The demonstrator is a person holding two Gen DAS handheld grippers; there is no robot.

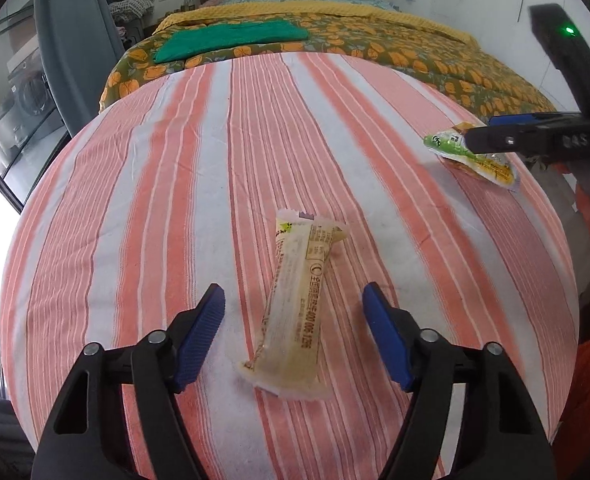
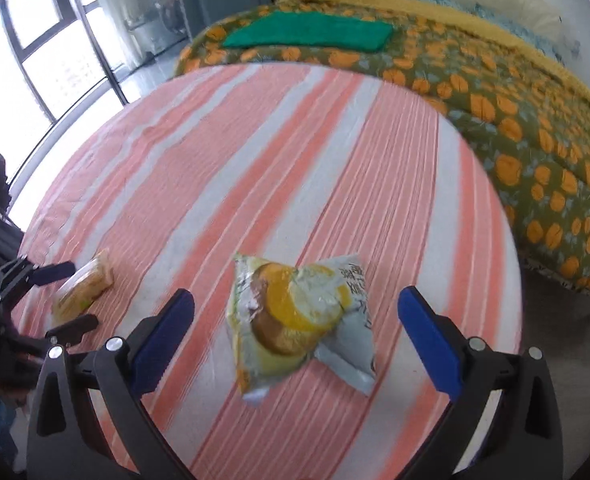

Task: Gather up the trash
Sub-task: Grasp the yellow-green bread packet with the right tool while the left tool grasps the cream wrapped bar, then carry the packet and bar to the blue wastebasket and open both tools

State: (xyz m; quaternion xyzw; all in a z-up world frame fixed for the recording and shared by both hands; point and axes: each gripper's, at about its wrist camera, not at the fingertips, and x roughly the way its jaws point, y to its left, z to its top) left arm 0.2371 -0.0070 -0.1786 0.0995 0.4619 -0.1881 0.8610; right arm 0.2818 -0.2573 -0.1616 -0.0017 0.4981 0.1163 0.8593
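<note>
Left gripper [image 1: 293, 314] wide open, astride the long wrapper [image 1: 295, 308] on the striped cloth [image 1: 135, 200], long axis along the fingers, slightly tilted. Right gripper [image 2: 297, 322] open too, around the yellow packet [image 2: 299, 320]. No contact seen yet.

Open left tool [image 1: 293, 302], wrapper [image 1: 295, 304] between pads

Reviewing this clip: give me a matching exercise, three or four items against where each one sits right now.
Things:
1. long pale wrapper
2. cake packet
3. green cloth
4. left gripper

Places:
A. on the flowered bedspread
B. between the right gripper's open fingers
C. open, straddling the long wrapper
D. on the striped tablecloth, between blue pads

Pairs: 1-D, 2-B, 3-A, 4-C
</note>
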